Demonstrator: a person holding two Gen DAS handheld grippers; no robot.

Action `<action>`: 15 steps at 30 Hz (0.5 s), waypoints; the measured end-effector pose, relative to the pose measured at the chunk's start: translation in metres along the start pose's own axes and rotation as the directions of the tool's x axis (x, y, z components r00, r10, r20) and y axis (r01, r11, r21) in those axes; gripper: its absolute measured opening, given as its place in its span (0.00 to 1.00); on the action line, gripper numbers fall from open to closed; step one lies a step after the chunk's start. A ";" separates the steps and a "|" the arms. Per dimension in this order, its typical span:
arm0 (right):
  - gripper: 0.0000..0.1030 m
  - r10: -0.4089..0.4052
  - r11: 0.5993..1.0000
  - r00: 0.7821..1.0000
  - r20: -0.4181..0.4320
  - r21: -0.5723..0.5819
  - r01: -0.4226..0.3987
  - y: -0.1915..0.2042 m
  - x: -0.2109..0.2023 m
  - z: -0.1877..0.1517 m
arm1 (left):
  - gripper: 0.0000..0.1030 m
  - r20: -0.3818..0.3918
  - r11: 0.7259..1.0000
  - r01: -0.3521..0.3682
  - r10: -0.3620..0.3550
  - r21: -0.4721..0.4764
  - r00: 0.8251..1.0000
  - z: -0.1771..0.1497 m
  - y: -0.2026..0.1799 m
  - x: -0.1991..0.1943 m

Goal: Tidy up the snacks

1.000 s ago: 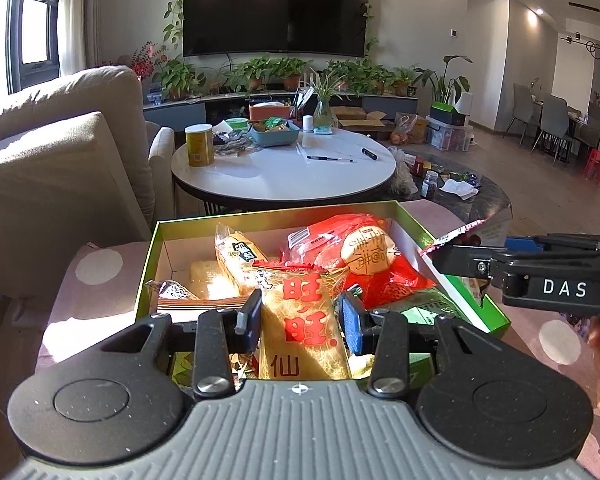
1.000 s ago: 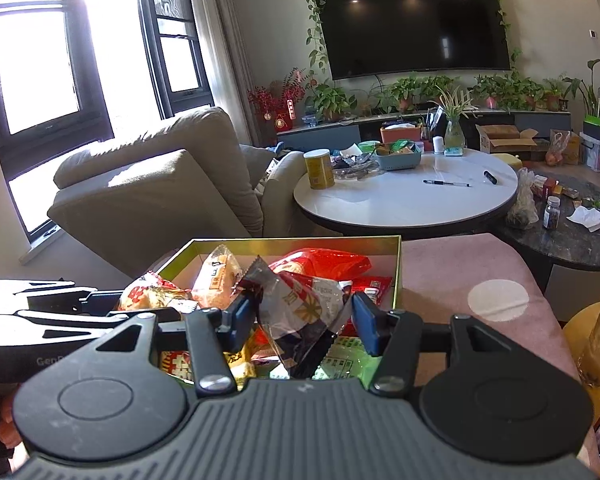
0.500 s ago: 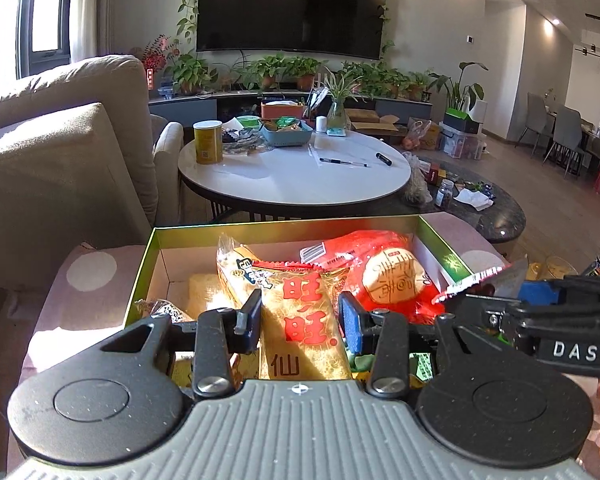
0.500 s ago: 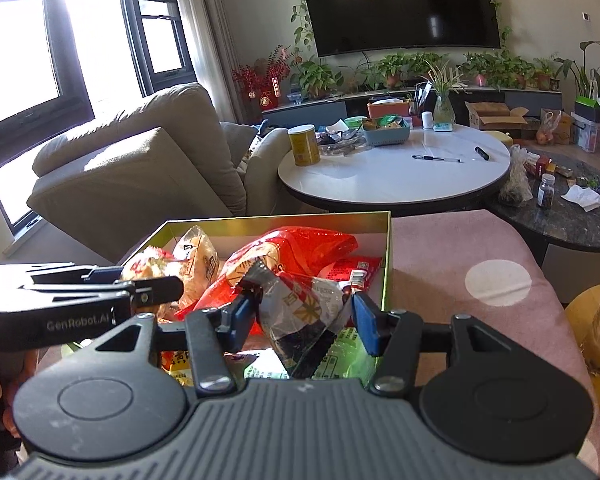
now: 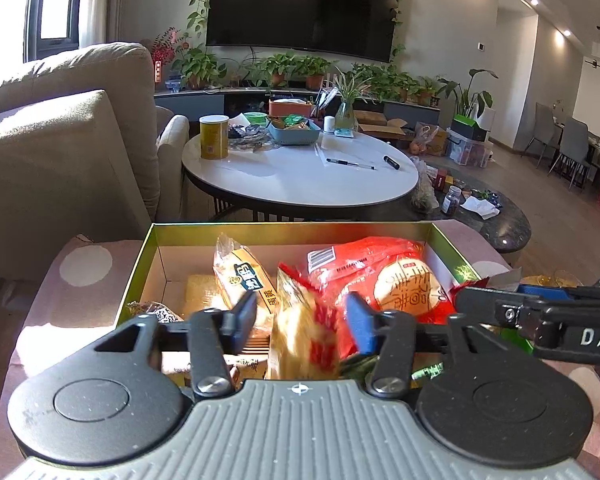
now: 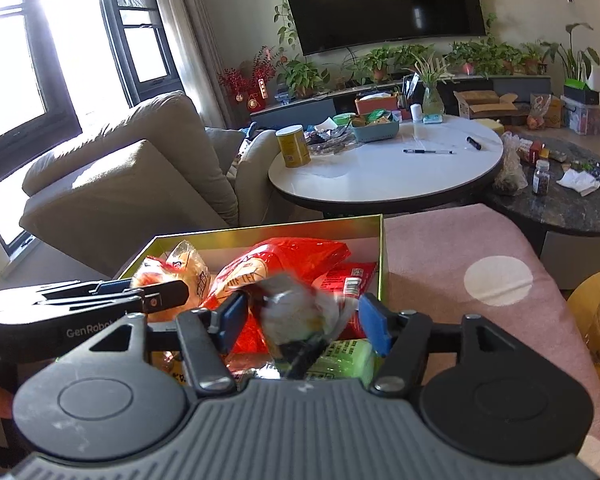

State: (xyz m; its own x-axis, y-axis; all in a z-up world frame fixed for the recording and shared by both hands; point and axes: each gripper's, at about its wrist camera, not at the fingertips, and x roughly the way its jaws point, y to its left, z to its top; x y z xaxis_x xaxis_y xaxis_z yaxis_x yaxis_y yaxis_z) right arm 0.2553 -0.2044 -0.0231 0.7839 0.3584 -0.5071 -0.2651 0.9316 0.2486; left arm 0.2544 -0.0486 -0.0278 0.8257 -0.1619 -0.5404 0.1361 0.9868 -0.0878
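A green-rimmed open box (image 5: 284, 228) (image 6: 268, 232) holds several snack bags, among them a big red bag (image 5: 380, 268) (image 6: 292, 256). My left gripper (image 5: 302, 322) hangs over the box's near side with its jaws opening. A yellow bag with red characters (image 5: 300, 340) sits blurred between the pads, touching neither. My right gripper (image 6: 302, 322) is over the box's right half, jaws opening too. A silvery bag (image 6: 296, 316) blurs loosely between its fingers. Each gripper shows side-on in the other's view: the right gripper (image 5: 540, 312), the left gripper (image 6: 140, 296).
The box rests on a pink cushion with white dots (image 6: 460, 248). Beyond it stands a round white table (image 5: 300, 176) with a yellow can (image 5: 214, 136) and a blue basket. A beige sofa (image 5: 60, 140) is at the left, a dark stone table (image 6: 560, 204) at the right.
Both pairs of jaws have spread. The yellow bag, gripped before, has come loose from the left pads and tilts downward. The silvery bag has slipped loose in the right gripper.
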 end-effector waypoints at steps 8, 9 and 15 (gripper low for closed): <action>0.78 0.009 1.000 0.999 0.037 0.015 -0.010 -0.002 -0.011 0.001 | 0.71 0.025 1.000 -0.023 0.023 0.003 0.999 0.002 -0.002 -0.009; 0.78 0.009 1.000 0.999 0.044 0.012 -0.010 -0.002 -0.012 0.002 | 0.72 0.030 1.000 -0.025 0.025 0.006 0.999 0.002 -0.002 -0.010; 0.78 0.016 1.000 0.998 0.061 0.001 -0.016 0.001 -0.021 0.001 | 0.78 0.059 1.000 -0.027 0.026 0.010 0.998 0.001 -0.005 -0.026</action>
State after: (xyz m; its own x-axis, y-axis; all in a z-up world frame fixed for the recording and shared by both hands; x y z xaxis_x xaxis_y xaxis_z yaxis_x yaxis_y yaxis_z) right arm 0.2390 -0.2116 -0.0110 0.8124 0.3691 -0.4513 -0.2773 0.9255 0.2579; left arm 0.2324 -0.0489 -0.0123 0.8599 -0.1360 -0.4921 0.1193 0.9907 -0.0653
